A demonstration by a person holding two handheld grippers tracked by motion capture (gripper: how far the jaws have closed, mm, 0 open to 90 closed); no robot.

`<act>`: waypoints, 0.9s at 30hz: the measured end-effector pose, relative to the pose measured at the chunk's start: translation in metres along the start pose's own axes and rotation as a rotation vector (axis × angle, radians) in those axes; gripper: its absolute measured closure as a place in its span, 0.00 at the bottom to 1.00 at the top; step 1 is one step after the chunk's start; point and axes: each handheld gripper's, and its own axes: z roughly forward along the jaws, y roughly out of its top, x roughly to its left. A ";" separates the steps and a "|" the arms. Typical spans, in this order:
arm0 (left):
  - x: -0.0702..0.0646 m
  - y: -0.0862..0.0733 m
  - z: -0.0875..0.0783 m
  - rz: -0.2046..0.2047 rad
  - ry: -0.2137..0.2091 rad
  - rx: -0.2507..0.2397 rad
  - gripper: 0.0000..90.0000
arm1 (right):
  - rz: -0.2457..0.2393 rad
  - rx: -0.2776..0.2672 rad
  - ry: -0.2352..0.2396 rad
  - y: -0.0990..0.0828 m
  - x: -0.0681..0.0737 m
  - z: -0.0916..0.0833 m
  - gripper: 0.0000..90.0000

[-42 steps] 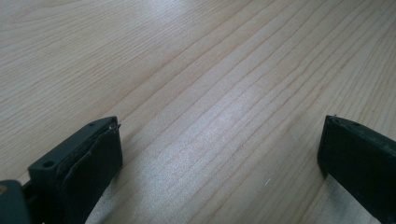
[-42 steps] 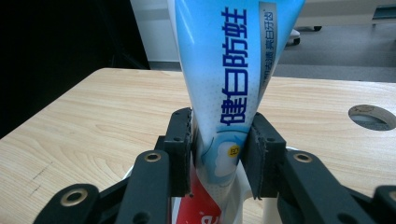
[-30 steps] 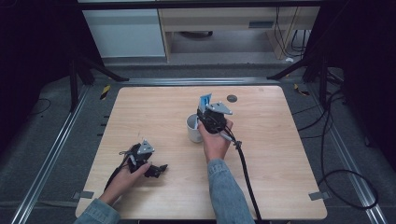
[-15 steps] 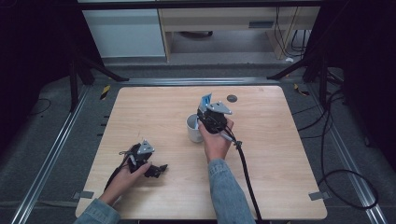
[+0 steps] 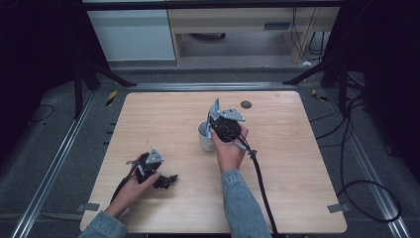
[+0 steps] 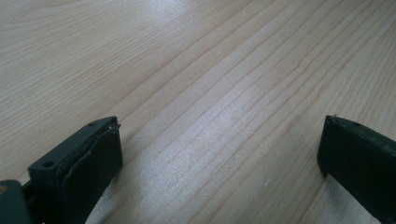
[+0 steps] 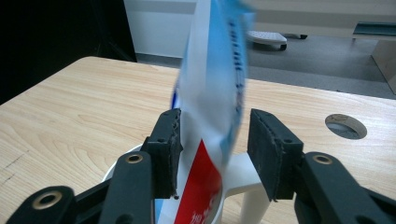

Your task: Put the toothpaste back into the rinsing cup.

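Note:
A white mug (image 5: 204, 138) stands near the middle of the wooden table (image 5: 297, 148). A blue, white and red tube (image 5: 215, 110) stands upright in it. My right gripper (image 5: 214, 124) hovers just above the mug with the tube (image 7: 215, 70) between its jaws. Those jaws have just been opening. The right pad stands clear of the tube and the left pad is at its edge, so my right gripper (image 7: 215, 144) is open. The mug's rim (image 7: 114, 169) lies below the jaws. My left gripper (image 5: 166, 181) rests on the table at the front left, open (image 6: 219, 154) over bare wood.
A round hole (image 5: 246, 104) sits in the table behind the mug, to the right in the right gripper view (image 7: 345, 126). The right gripper's black cable (image 5: 260, 183) trails to the front edge. White cabinets stand beyond the far edge.

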 end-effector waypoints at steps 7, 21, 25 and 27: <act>0.000 0.000 0.000 0.000 0.000 0.000 0.00 | -0.004 0.003 0.003 0.000 0.000 0.000 0.60; 0.000 0.000 0.000 0.000 0.000 0.000 0.00 | -0.045 0.012 -0.002 0.007 0.005 -0.005 0.56; 0.000 0.000 0.000 0.000 0.000 0.000 0.00 | -0.075 0.026 -0.004 0.011 0.007 -0.008 0.52; 0.000 0.000 0.000 0.000 0.000 0.000 0.00 | -0.086 0.031 -0.001 0.014 0.008 -0.009 0.49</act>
